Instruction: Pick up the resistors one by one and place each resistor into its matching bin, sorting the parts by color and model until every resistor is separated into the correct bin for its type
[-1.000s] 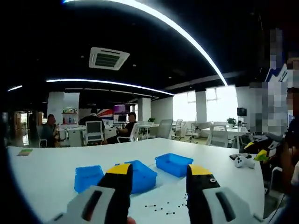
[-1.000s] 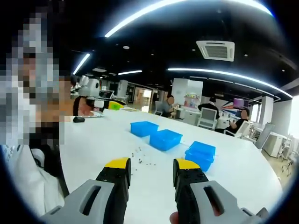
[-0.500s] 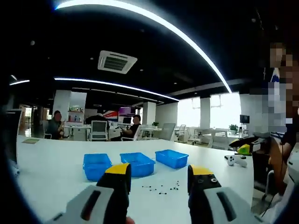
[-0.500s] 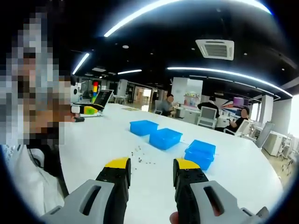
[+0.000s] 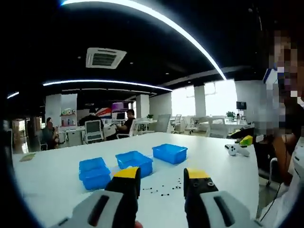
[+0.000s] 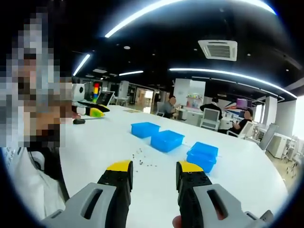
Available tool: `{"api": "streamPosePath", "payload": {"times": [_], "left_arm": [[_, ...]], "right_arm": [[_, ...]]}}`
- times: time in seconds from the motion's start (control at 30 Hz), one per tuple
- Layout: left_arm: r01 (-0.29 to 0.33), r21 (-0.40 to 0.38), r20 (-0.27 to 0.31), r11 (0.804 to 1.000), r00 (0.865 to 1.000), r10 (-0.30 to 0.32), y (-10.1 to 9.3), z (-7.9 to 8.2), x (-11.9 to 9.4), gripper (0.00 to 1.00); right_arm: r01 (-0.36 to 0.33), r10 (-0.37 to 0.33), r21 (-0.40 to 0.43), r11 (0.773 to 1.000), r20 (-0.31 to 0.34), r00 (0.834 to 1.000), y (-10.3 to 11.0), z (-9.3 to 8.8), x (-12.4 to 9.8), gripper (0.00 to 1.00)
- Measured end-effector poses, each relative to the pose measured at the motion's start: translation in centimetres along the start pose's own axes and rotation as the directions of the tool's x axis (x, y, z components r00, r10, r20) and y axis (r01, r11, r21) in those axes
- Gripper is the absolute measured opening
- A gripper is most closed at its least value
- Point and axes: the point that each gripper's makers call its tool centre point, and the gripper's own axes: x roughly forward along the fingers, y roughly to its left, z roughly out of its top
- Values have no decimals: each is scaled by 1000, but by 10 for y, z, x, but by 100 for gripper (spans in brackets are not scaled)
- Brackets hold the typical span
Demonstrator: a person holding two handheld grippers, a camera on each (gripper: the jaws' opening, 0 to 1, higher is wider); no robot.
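Both tools are held up over the near edge of the white worktop [image 5: 47,180], and neither has anything between its jaws. The left tool [image 5: 161,174] stands fairly wide, its yellow-tipped jaws apart with bare worktop showing in the gap. The right tool [image 6: 154,167] is spread about as far and is just as empty.

The resistors [image 5: 164,189] lie as a loose scatter of tiny dark specks on the worktop, straight ahead of the left tool and just past its tips. In the right gripper view the same scatter [image 6: 142,160] sits ahead and a little to the left of that tool's gap, also close. I would judge the left tool the better lined up of the two, though both are near.

Beyond the scatter, toward the middle of the worktop, three blue bins [image 5: 135,162] stand in a row, close together but apart from the resistors; in the right gripper view the row of bins [image 6: 166,140] runs away to the right.

The parts are too small to tell colour, model, or which way any one of them lies. What the bins hold cannot be made out from here.
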Motion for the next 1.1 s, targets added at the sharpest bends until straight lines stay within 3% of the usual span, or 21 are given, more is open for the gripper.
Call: {"api": "streamPosePath", "payload": {"times": [0.1, 0.17, 0.23, 0.33, 0.37, 0.43, 0.47, 0.53, 0.6, 0.63, 0.67, 0.7, 0.73, 0.77, 0.8, 0.9, 0.97, 1.0, 1.1], "left_arm": [[46, 95, -70, 994, 997, -39, -2, 0, 18, 35], [103, 148, -134, 984, 987, -83, -5, -5, 28, 32], [180, 172, -232, 969, 963, -137, -10, -17, 40, 32], [231, 207, -325, 951, 933, -156, -11, -29, 56, 31], [253, 197, -362, 947, 917, -170, -12, -34, 62, 31], [325, 198, -433, 925, 875, -215, -19, -44, 73, 31], [360, 231, -460, 904, 859, -224, -21, -48, 79, 30], [463, 273, -572, 843, 783, -244, -25, -67, 88, 28], [486, 296, -633, 822, 744, -212, -21, -79, 102, 23], [536, 301, -672, 789, 706, -224, -21, -85, 107, 23], [566, 303, -699, 767, 679, -225, -20, -90, 112, 23], [571, 293, -713, 767, 665, -223, -19, -92, 118, 23], [591, 275, -733, 758, 640, -233, -20, -95, 122, 23], [635, 257, -760, 728, 598, -254, -21, -99, 123, 23], [666, 249, -781, 703, 567, -261, -22, -102, 125, 23], [710, 265, -823, 652, 518, -231, -17, -112, 135, 23], [717, 256, -830, 649, 507, -233, -18, -116, 141, 22], [728, 244, -837, 640, 491, -240, -20, -118, 143, 22], [749, 229, -851, 622, 464, -246, -22, -123, 150, 20]], "right_arm": [[0, 0, 0, 1000, -1, 1000, 0, 0, 0, 38], [1, -1, 0, 1000, -1, 1000, -1, 0, 0, 38], [2, -2, 0, 1000, 1, 1000, -1, 0, 0, 38], [1, -1, -1, 1000, 0, 1000, 0, 0, 0, 38], [0, 0, -2, 1000, 0, 1000, 0, -1, 0, 38], [-2, 2, -1, 1000, -1, 1000, 1, -1, 1, 38], [-3, 3, -2, 1000, -1, 1000, 1, -1, 1, 38], [-4, 4, -1, 1000, -2, 1000, 1, -1, 1, 38], [-4, 4, -3, 1000, -4, 1000, 1, -1, 1, 38], [-5, 5, -3, 1000, -4, 1000, 1, -1, 1, 38], [-6, 6, -3, 1000, -4, 1000, 2, -1, 1, 38], [-7, 7, -3, 1000, -5, 1000, 3, -2, 1, 38], [-9, 9, -6, 1000, -7, 1000, 3, -2, 1, 38], [-9, 9, -8, 1000, -7, 1000, 3, -2, 1, 38], [-9, 9, -8, 1000, -6, 1000, 4, -1, 1, 38], [-8, 8, -11, 1000, -4, 1000, 3, -1, 0, 38], [-8, 8, -11, 1000, -3, 1000, 3, 0, -1, 38], [-8, 8, -12, 1000, -2, 1000, 3, 0, -1, 38], [-11, 11, -13, 1000, -2, 1000, 3, 0, -2, 38]]}}
